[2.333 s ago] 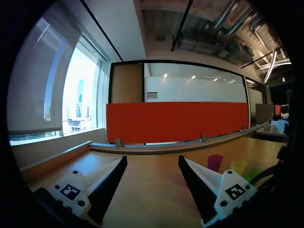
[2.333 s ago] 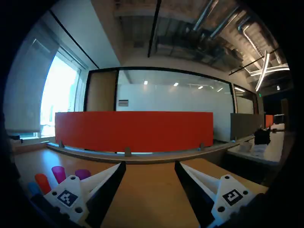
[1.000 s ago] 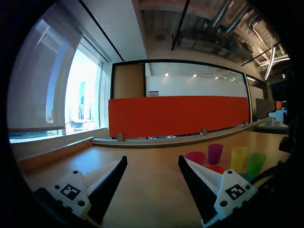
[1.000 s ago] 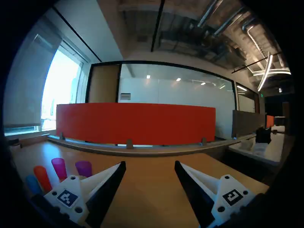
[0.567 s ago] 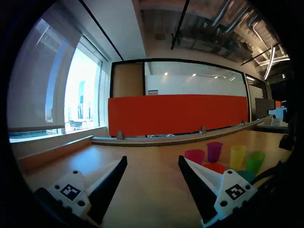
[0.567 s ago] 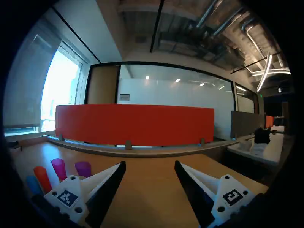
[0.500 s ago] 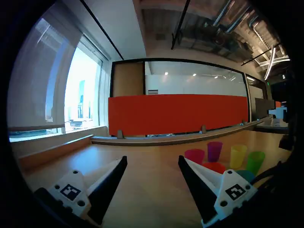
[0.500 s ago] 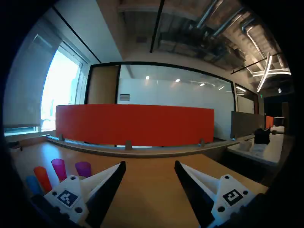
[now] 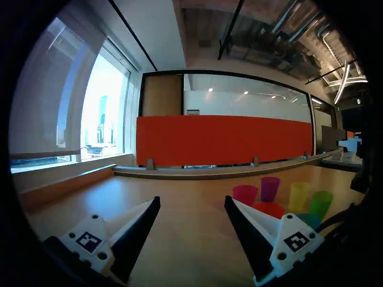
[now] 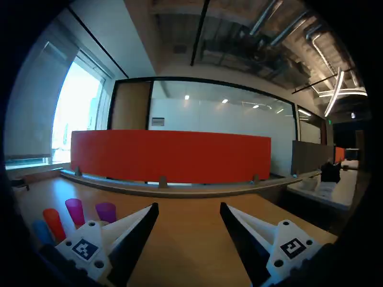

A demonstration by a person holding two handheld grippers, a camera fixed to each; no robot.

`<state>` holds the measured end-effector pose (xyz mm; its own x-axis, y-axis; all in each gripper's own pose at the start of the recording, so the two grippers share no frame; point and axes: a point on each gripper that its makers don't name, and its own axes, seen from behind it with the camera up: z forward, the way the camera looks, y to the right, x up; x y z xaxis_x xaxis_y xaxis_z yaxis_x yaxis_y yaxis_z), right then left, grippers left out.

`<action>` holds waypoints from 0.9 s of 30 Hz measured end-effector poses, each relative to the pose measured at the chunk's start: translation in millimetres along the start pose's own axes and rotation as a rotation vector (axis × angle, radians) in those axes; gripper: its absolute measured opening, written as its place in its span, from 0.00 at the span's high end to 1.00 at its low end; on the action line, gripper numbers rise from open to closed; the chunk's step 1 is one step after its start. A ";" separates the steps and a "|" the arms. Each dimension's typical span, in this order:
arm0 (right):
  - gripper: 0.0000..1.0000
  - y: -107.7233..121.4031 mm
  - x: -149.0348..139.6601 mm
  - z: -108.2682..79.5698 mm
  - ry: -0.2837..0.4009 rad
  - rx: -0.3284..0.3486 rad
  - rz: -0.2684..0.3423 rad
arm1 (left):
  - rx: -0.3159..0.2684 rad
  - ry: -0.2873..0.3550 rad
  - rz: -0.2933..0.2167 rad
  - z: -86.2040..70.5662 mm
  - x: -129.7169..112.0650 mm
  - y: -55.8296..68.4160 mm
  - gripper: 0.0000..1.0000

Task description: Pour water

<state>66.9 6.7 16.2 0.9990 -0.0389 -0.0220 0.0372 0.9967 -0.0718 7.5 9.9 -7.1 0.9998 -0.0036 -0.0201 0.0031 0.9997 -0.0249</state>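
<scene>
white fingers of the left gripper (image 9: 191, 199) stand spread over the bench (image 9: 182, 191), coloured cups (image 9: 270, 187) grouped just past its right finger, a yellow cup (image 9: 299, 195) and green cup (image 9: 321, 203) among them; the right gripper (image 10: 188, 205), likewise spread, has cups off its left finger.

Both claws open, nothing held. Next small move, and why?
Probably swing the left claw right toward the cups: it is open and empty, and they stand off to its right. The right claw is open and empty too. Which cup holds water, I cannot tell.
</scene>
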 end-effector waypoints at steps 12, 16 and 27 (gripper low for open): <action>0.00 1.7 3.1 -4.8 0.007 0.005 0.004 | -0.014 -0.019 0.001 3.6 -5.7 2.4 0.00; 0.00 2.8 7.4 -10.1 0.019 0.010 0.009 | -0.013 -0.019 0.002 3.4 -6.1 2.2 0.00; 0.00 11.4 9.6 -23.9 0.052 0.019 0.022 | -0.013 -0.019 0.003 3.2 -6.0 2.0 0.00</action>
<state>76.3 16.0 -8.6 0.9969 -0.0205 -0.0756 0.0166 0.9985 -0.0522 1.6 12.0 -3.8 1.0000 -0.0005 -0.0008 0.0005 0.9993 -0.0381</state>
